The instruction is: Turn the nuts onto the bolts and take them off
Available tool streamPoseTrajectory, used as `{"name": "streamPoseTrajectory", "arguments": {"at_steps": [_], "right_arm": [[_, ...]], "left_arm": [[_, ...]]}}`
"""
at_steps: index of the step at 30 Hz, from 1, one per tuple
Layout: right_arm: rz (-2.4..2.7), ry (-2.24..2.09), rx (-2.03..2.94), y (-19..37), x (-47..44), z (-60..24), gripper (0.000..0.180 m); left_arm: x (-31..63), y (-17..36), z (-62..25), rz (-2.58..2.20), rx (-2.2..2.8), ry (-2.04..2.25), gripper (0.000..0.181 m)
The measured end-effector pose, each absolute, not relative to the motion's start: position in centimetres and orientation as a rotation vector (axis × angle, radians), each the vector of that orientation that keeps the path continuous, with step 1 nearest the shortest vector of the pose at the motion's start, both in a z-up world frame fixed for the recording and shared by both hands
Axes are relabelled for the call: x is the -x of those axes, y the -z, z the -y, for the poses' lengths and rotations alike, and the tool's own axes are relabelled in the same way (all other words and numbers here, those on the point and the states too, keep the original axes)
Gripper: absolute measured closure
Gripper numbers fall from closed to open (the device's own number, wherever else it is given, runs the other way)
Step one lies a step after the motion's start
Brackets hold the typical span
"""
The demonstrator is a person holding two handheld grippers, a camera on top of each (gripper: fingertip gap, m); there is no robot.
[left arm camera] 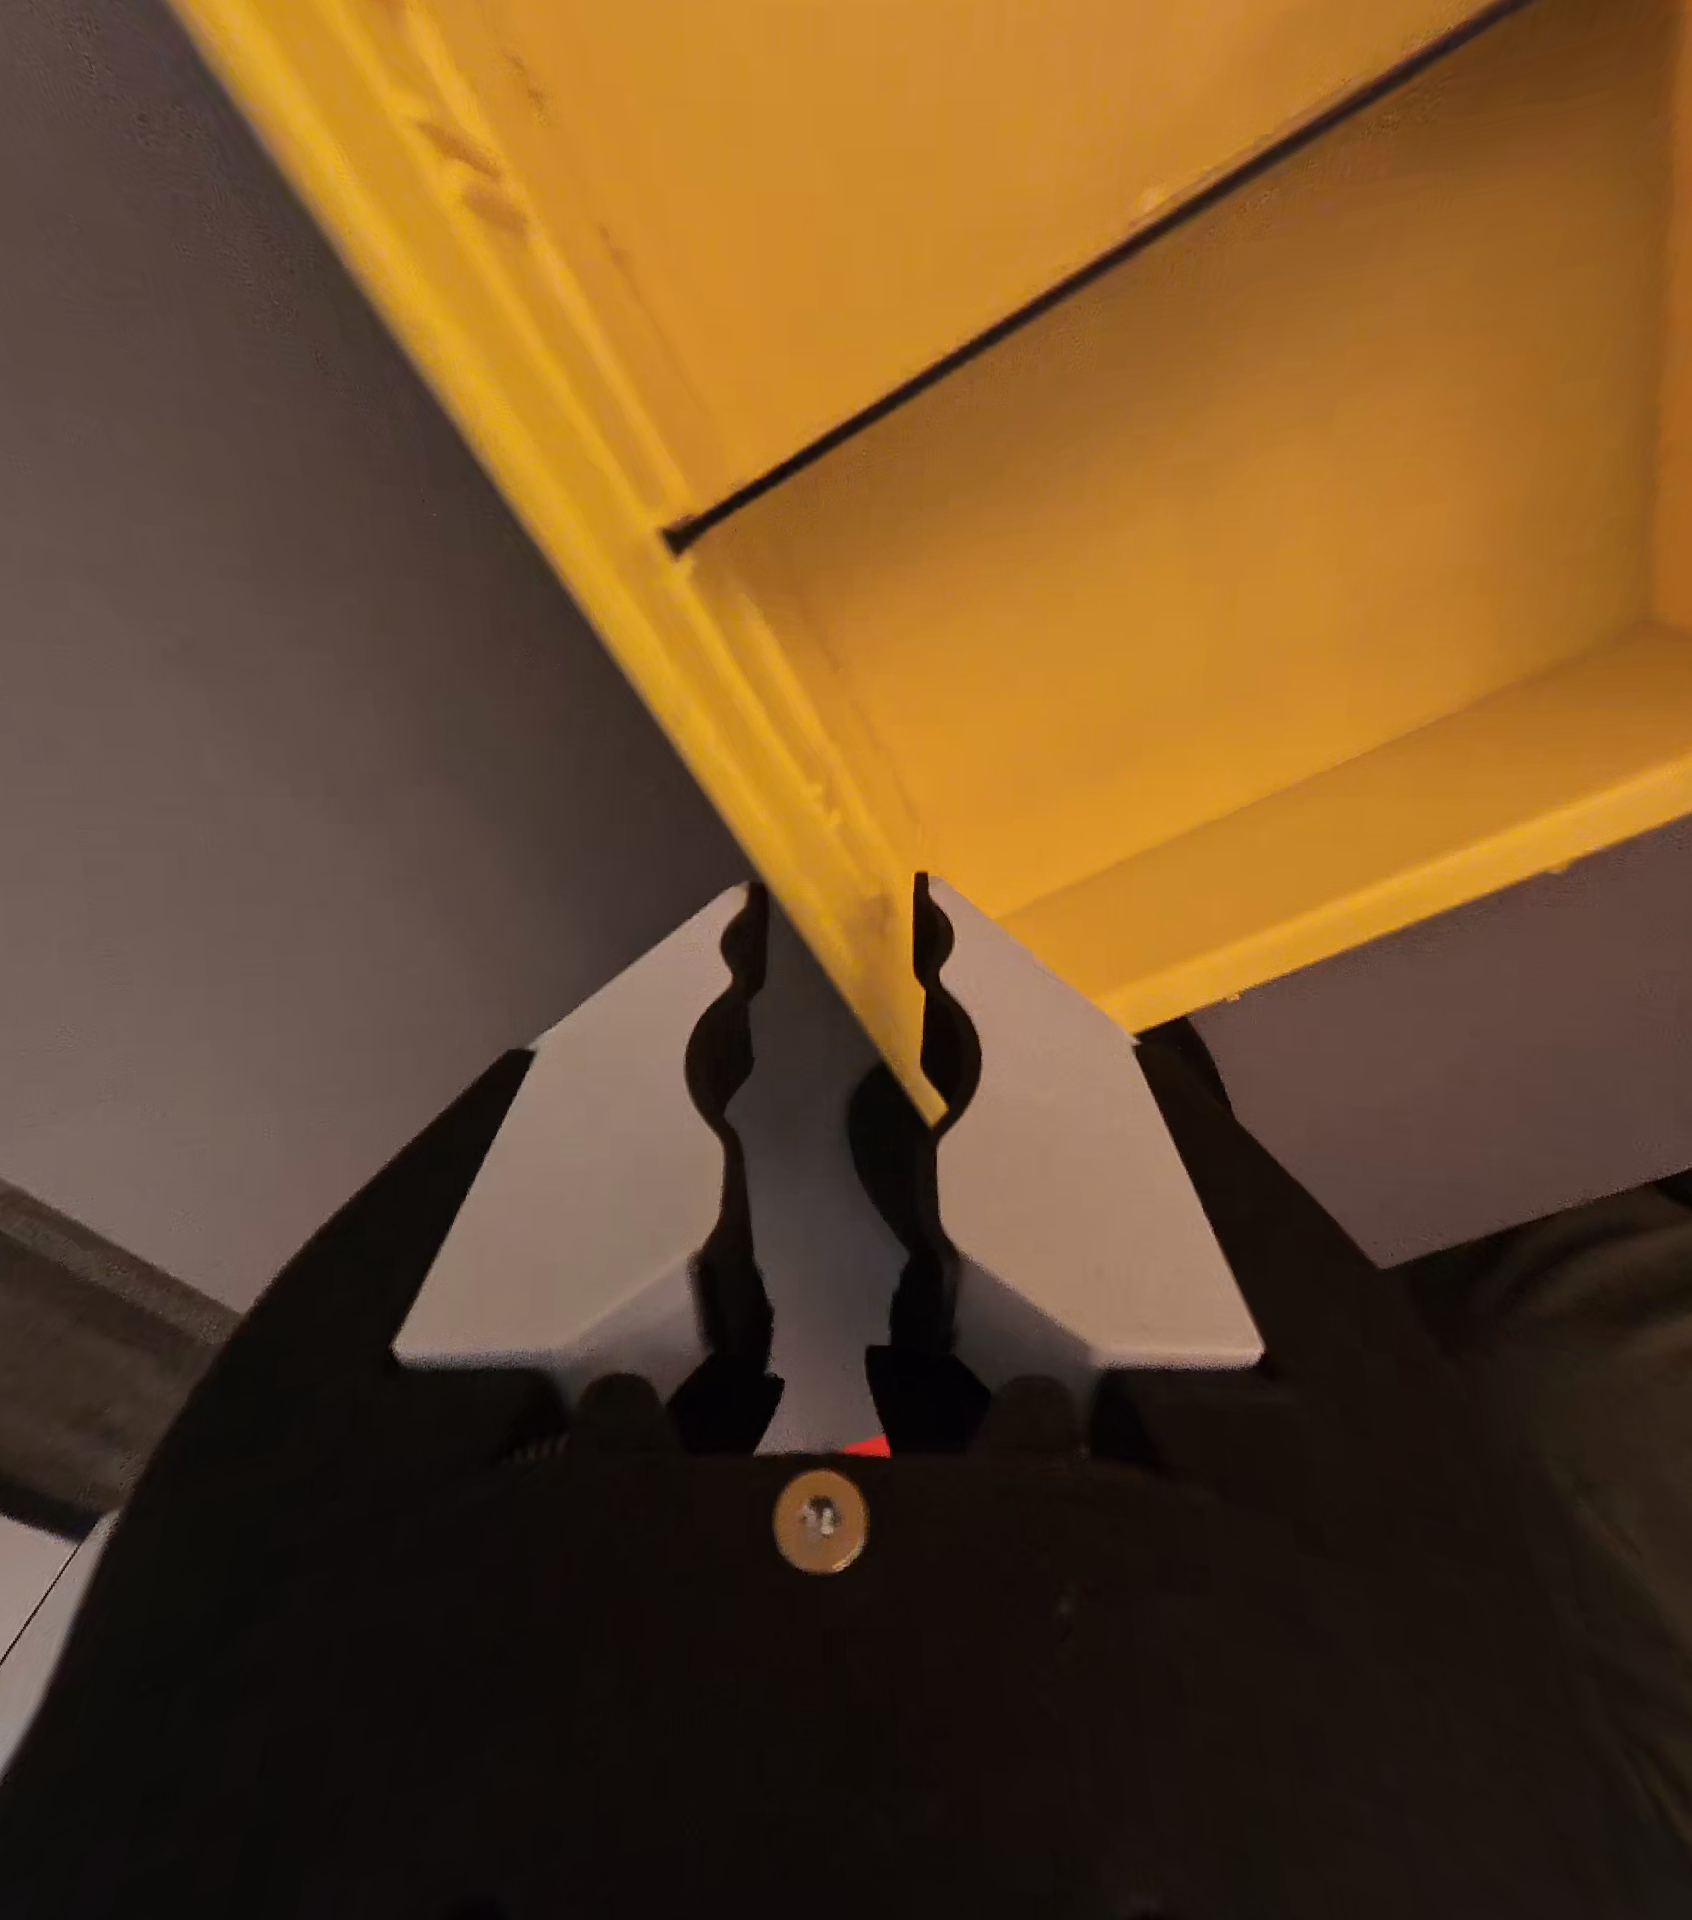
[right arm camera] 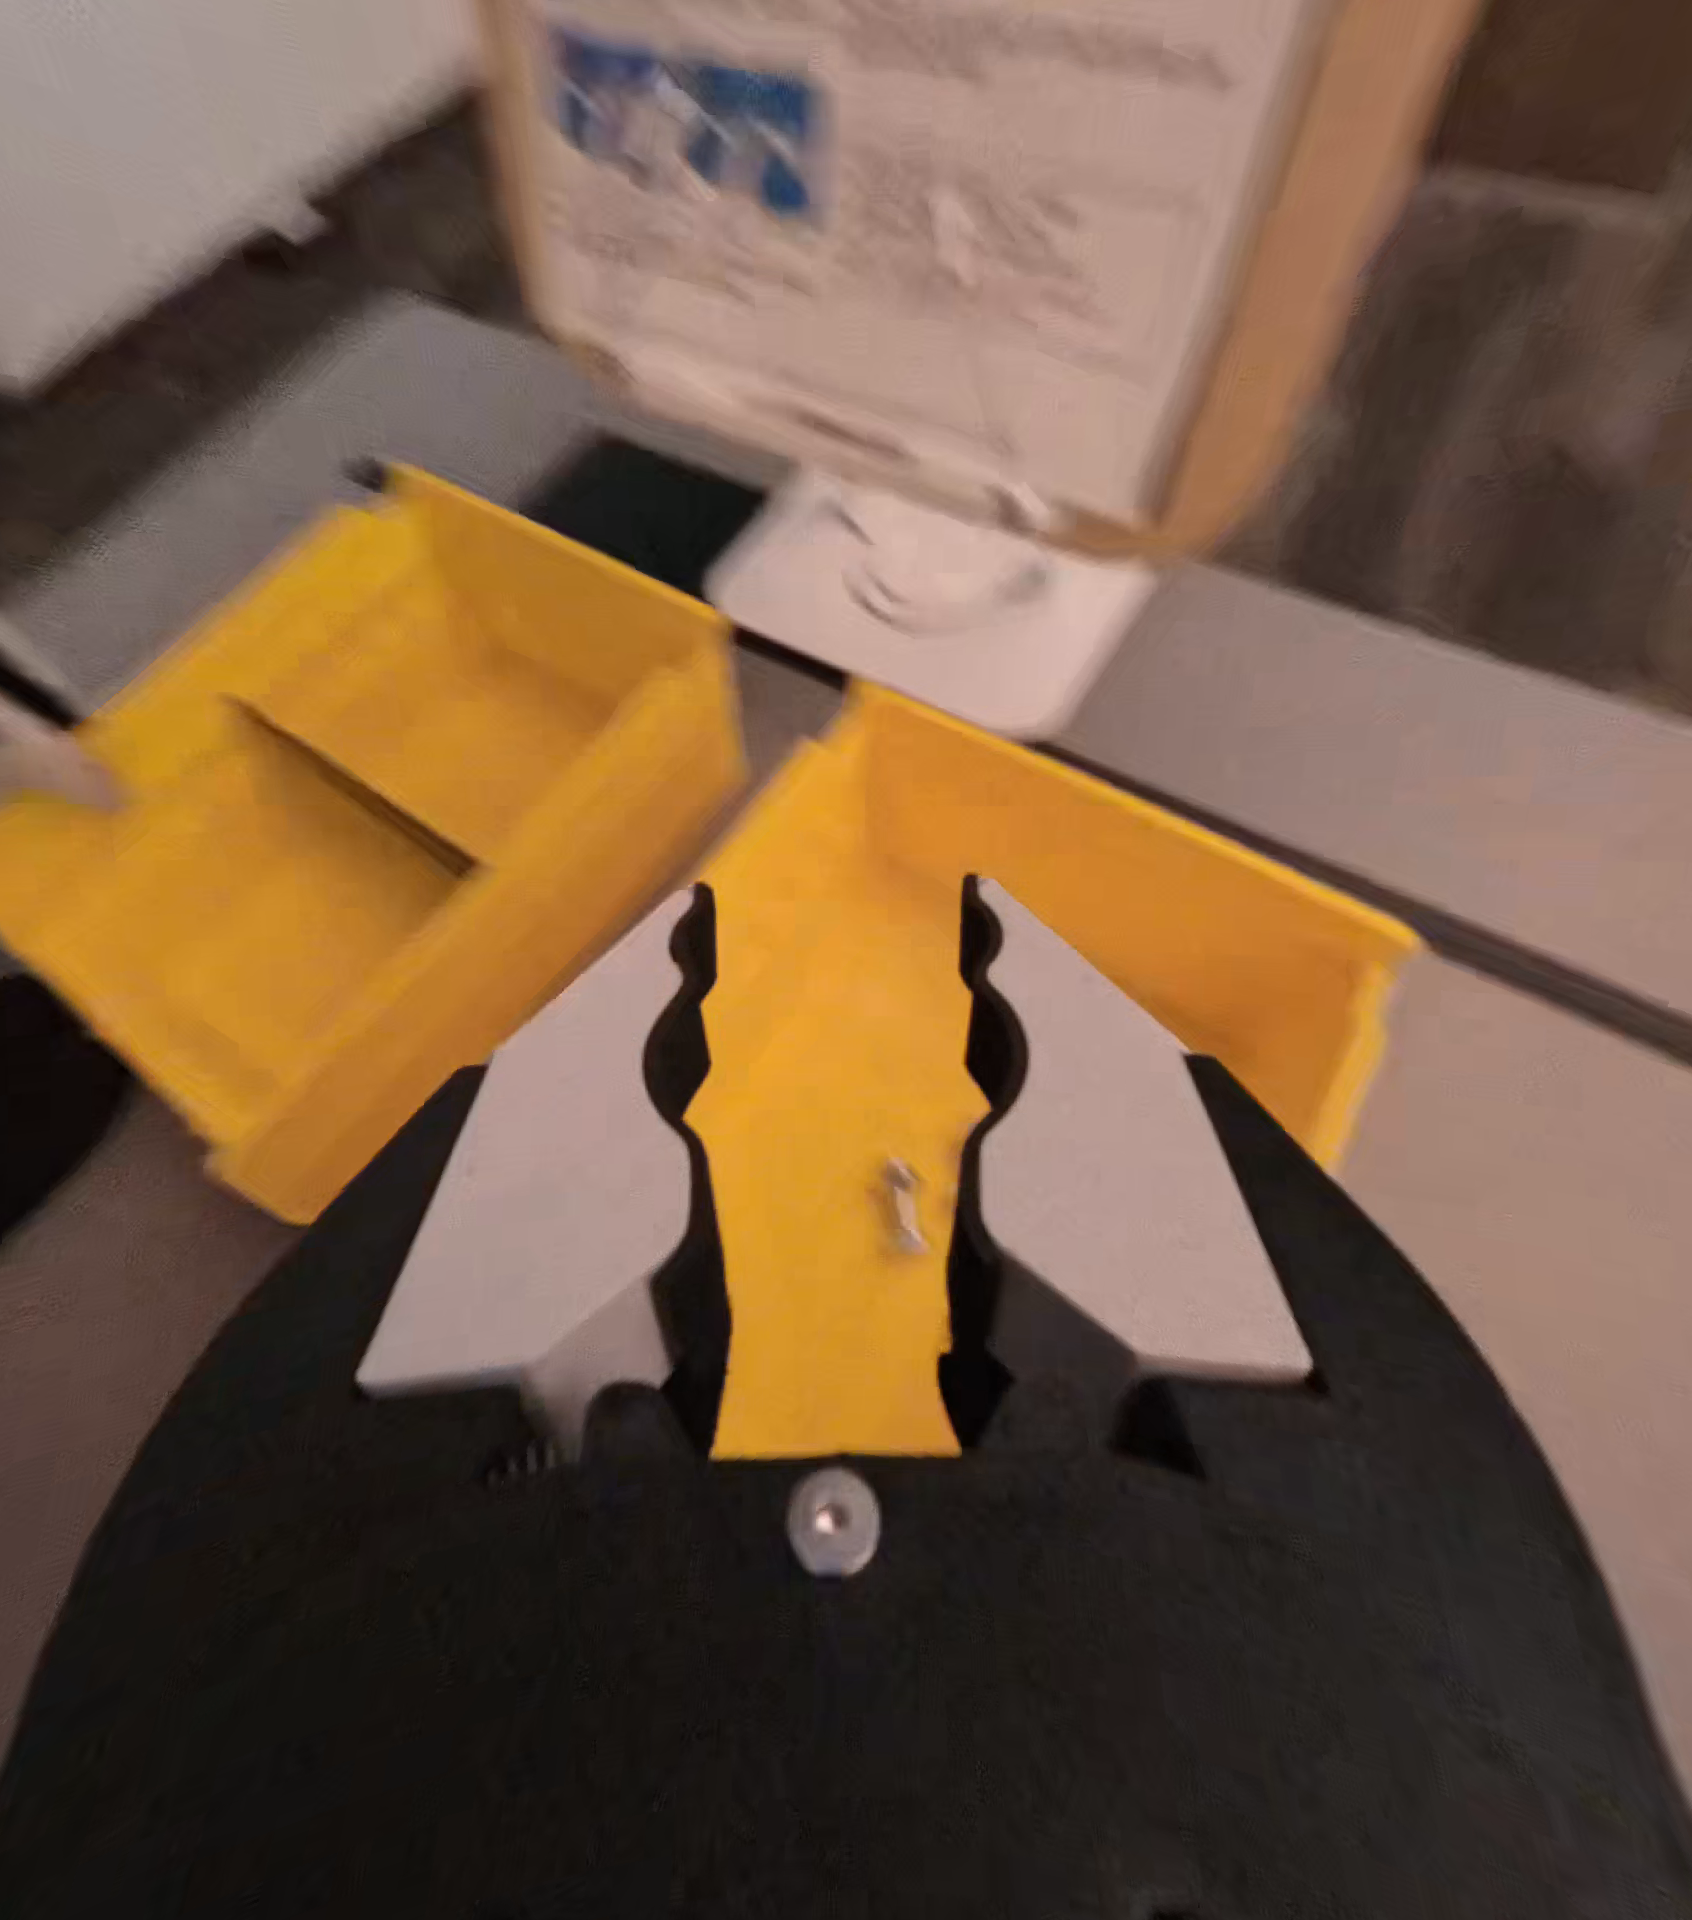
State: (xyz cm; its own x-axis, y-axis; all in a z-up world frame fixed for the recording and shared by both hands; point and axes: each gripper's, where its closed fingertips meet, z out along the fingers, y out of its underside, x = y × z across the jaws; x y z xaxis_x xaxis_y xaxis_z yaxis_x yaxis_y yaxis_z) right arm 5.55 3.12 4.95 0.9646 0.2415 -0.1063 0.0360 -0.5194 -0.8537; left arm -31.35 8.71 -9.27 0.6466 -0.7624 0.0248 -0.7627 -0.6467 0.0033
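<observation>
A yellow divided bin (left arm camera: 1185, 499) fills the left wrist view, and its rim at one corner runs between my left gripper's (left arm camera: 837, 904) fingertips, which are closed on that wall. The same bin (right arm camera: 333, 831) lies left in the right wrist view, blurred. A second yellow bin (right arm camera: 1081, 883) lies beside it. My right gripper (right arm camera: 837, 904) is open just above this bin's floor. A small silver bolt or nut (right arm camera: 902, 1205) lies on the floor between the fingers, close to the right finger (right arm camera: 1112, 1195). I cannot tell whether a nut is on it.
The bins rest on a grey table (right arm camera: 1496, 1039). A cardboard box with a white label (right arm camera: 925, 208) stands behind them, with a white object (right arm camera: 935, 592) at its foot. A dark garment (left arm camera: 1652, 1455) is at the lower right of the left wrist view. Some 40 cm of space lies between my two pairs of fingers.
</observation>
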Motion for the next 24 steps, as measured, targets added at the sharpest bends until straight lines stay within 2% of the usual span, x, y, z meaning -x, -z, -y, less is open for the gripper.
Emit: {"name": "streamPoseTrajectory", "arguments": {"at_steps": [1,3,5,7,9,12,15,19,21,24], "right_arm": [[0.298,-0.414,1.969,-7.3,-1.0,-2.9,0.13],[0.49,-0.721,1.845,-8.5,7.5,-1.6,0.112],[0.53,-0.774,2.064,-4.2,11.4,-2.7,0.104],[0.546,-0.587,2.325,1.0,11.3,-5.1,0.106],[0.471,-0.537,2.493,3.6,10.8,-6.9,0.113],[0.399,-0.623,2.662,5.6,12.3,-7.2,0.115],[0.45,-0.393,2.82,8.7,11.5,-6.8,0.114],[0.383,-0.44,2.903,11.3,12.9,-6.9,0.112],[0.32,-0.525,2.936,12.1,13.8,-6.9,0.115],[0.279,-0.527,3.05,13.9,14.0,-5.8,0.131]], "left_arm": [[31.5,8.3,-8.9,1.321,-2.886,-0.048,0.154],[31.6,6.3,-9.5,1.348,-2.992,-0.085,0.154],[31.5,4.3,-10.1,1.38,-3.094,-0.13,0.154],[31.3,2.7,-10.3,1.417,-3.17,-0.173,0.156],[31.0,1.7,-10.2,1.462,-3.204,-0.204,0.156],[30.5,1.1,-9.9,1.557,-3.196,-0.215,0.157],[29.8,1.0,-9.8,1.634,-3.168,-0.24,0.159],[29.1,0.9,-9.8,1.67,-3.159,-0.245,0.16],[28.7,0.8,-9.7,1.707,-3.151,-0.245,0.161],[28.5,0.5,-9.5,1.742,-3.15,-0.244,0.161]]}}
